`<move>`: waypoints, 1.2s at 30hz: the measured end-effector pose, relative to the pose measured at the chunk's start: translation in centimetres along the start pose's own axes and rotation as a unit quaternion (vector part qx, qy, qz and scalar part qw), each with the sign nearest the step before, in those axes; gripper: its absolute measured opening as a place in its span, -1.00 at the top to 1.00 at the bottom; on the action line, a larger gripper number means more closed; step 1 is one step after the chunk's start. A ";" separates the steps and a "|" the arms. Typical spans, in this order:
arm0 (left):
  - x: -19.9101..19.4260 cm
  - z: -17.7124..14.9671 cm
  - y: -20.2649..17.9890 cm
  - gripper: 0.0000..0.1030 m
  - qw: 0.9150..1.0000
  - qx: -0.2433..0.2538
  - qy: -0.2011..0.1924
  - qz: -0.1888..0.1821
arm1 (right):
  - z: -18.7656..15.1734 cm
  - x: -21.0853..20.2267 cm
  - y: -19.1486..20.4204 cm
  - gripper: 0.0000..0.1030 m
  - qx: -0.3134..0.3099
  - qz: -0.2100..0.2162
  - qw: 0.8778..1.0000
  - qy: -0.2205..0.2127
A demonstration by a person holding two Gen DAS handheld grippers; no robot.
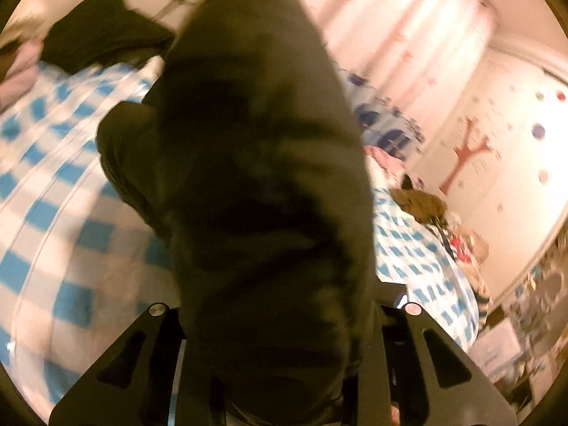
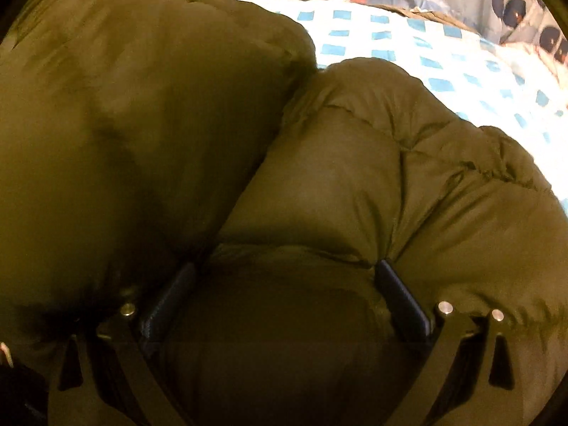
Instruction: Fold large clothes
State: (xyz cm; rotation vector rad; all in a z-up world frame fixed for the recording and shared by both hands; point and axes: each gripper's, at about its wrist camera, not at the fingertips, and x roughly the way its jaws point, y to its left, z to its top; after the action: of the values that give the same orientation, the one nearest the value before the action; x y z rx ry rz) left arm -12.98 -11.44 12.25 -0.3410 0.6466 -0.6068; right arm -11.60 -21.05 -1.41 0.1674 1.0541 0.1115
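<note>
Left wrist view: the left tongs pinch a fold of a dark olive puffer jacket, whose raised part fills the centre of the view and hides the fingertips. The picture is motion-blurred. Behind lies a bed with a blue-and-white checked sheet, a black garment at its far edge, pink curtains and a wall with a tree decal.

Right wrist view: the right tongs stand spread, their fingers pressed into the quilted padding of the jacket, which lies on the checked sheet; a whale-print quilt lies beyond. The padding bulges between the fingers, so a clamp on it cannot be confirmed. Judged state: folding appears under way, one part lifted over; flattening and the final folds remain.
</note>
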 end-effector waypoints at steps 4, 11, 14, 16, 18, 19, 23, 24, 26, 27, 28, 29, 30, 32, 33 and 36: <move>1.3 0.0 -5.2 0.60 0.998 0.067 0.007 -0.016 | -0.6 -3.2 -3.2 -0.87 0.049 0.058 0.997 -0.015; 5.6 -2.7 -13.2 0.60 0.976 0.208 0.064 -0.023 | -5.6 -12.4 -17.7 -0.87 0.286 0.277 0.901 -0.175; 9.0 -5.3 -17.6 0.60 0.951 0.289 0.111 -0.020 | -7.3 -15.2 -22.3 -0.87 0.336 0.286 0.866 -0.236; 11.6 -7.8 -20.1 0.60 0.925 0.347 0.150 -0.021 | -8.0 -18.3 -23.9 -0.87 0.335 0.275 0.854 -0.287; 13.7 -10.1 -21.7 0.60 0.903 0.393 0.176 -0.016 | -7.2 -20.9 -24.4 -0.87 0.311 0.254 0.860 -0.314; 14.4 -10.9 -22.3 0.59 0.893 0.410 0.184 -0.014 | -6.4 -21.6 -24.5 -0.87 0.298 0.245 0.867 -0.314; 16.0 -13.3 -24.6 0.48 0.858 0.474 0.201 -0.002 | -1.7 -20.7 -23.0 -0.87 0.226 0.192 0.924 -0.241; 16.0 -13.5 -24.6 0.44 0.850 0.486 0.202 0.002 | -0.9 -19.3 -22.3 -0.87 0.211 0.157 0.943 -0.206; 14.9 -13.7 -24.7 0.27 0.840 0.503 0.205 0.000 | 0.4 -15.2 -21.4 -0.87 0.190 0.069 0.972 -0.124; 14.3 -14.9 -25.6 0.24 0.838 0.503 0.210 -0.005 | -0.1 -13.5 -20.8 -0.87 0.181 0.036 0.978 -0.099; 13.6 -15.1 -26.1 0.22 0.839 0.498 0.219 -0.015 | -0.6 -11.9 -20.8 -0.87 0.179 0.028 0.980 -0.083; 12.4 -14.3 -25.8 0.22 0.844 0.479 0.237 -0.040 | -1.9 -10.9 -21.0 -0.87 0.193 0.048 0.977 -0.080; 11.3 -13.3 -25.4 0.20 0.853 0.454 0.247 -0.067 | -3.0 -10.3 -21.4 -0.87 0.213 0.069 0.971 -0.082; 8.9 -9.5 -24.0 0.16 0.884 0.377 0.250 -0.120 | -4.3 -10.6 -21.3 -0.87 0.220 0.072 0.968 -0.096; 8.2 -7.6 -23.2 0.10 0.899 0.339 0.239 -0.138 | -4.9 -10.7 -21.3 -0.87 0.224 0.076 0.966 -0.101; 9.4 -2.0 -20.8 -0.20 0.946 0.242 0.170 -0.134 | -5.9 -11.0 -21.5 -0.87 0.228 0.083 0.965 -0.102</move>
State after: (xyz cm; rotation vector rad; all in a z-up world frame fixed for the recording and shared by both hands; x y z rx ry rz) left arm -16.97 -33.66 16.29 0.1472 0.7596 -1.0742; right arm -21.90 -43.52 1.01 0.6715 0.8450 -0.0002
